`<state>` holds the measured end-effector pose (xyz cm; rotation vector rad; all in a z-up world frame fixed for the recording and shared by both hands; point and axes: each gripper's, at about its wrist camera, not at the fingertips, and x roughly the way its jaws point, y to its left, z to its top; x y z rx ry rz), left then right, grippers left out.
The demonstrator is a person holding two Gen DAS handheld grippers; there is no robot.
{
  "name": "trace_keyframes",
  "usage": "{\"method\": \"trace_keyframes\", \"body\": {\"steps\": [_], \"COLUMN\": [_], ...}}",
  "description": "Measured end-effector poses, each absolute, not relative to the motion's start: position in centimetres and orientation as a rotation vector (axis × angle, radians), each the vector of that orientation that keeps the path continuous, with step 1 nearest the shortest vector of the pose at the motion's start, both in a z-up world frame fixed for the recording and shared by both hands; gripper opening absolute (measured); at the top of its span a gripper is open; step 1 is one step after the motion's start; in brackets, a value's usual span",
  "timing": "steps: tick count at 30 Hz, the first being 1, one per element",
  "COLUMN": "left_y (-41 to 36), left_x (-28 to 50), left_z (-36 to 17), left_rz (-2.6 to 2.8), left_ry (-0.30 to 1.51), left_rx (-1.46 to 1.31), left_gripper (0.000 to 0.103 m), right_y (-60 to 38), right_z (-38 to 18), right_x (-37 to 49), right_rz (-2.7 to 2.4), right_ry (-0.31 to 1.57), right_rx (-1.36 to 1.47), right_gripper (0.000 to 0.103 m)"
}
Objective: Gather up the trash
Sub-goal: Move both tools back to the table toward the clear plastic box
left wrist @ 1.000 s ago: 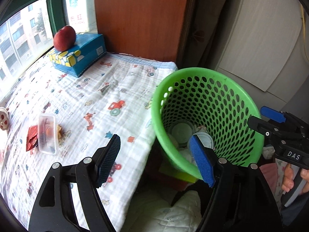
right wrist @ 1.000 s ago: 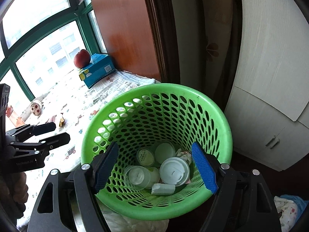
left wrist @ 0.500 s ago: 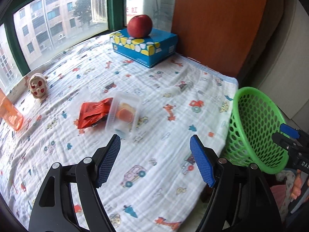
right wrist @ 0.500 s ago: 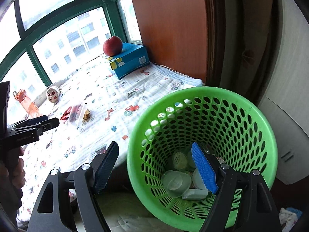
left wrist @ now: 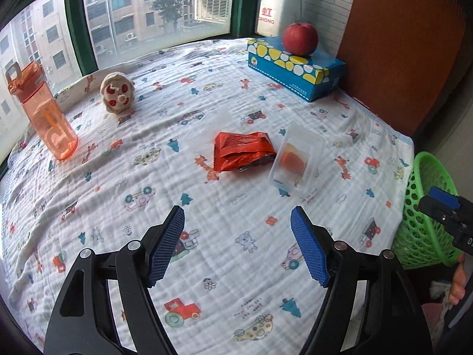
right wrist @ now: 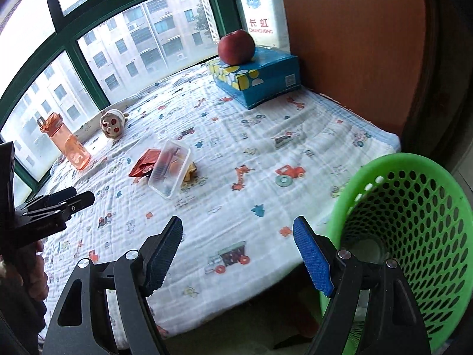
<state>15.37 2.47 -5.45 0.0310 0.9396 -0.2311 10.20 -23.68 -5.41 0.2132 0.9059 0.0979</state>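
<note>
Crinkled orange wrapper touches clear plastic tub; both tools gape wide, empty.

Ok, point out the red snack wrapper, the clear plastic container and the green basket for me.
red snack wrapper (left wrist: pixel 241 149), left wrist view, middle of its crumpled face.
clear plastic container (left wrist: pixel 298 159), left wrist view, its see-through side.
green basket (right wrist: pixel 414 207), right wrist view, perforated inner wall.

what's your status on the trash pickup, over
Both grippers, left and right, open and empty. Red wrapper and clear tub on the sheet. Green basket beside it. Path clear.
</note>
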Motion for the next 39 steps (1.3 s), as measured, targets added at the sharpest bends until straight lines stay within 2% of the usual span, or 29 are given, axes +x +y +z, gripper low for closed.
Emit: {"method": "trace_keyframes", "body": {"steps": [7,11,28,34,36,39], "left_y": [5.6,6.6,9.5,9.6,9.4,9.1], "left_x": [15.7,15.9,17.2,17.5,17.6,17.8], "left_z": [-6.4,-6.9,-8.7,-9.1,-9.1,-9.1], "left_rz": [-0.198,-0.194,-0.201,-0.202,-0.203,-0.207], "left_ry": [0.956,0.963,0.991,0.997,0.997,0.994], "left_rx": [-0.009,-0.022,-0.071,-0.074,-0.071,-0.065], "left_gripper": [0.073,0.073,0.073,0.073,0.073,0.073], "right_y": [-19.2,-17.1,-13.3,-13.5,-13.6,-13.9], "right_z": [-6.5,-7.2,-11.0,-12.1,-12.4,-12.5], "right_x": [14.4,16.6,23.9,25.0,25.4,25.3], "right_rz": [0.161,0.173,0.097,0.060,0.055,0.053], "right_ry": [0.959,0.982,1.074,1.097,1.106,1.110], "right_rx": [0.242,0.245,0.353,0.388,0.396,0.414], "right_gripper": [0.075,0.071,0.066,0.059,0.052,0.050]}}
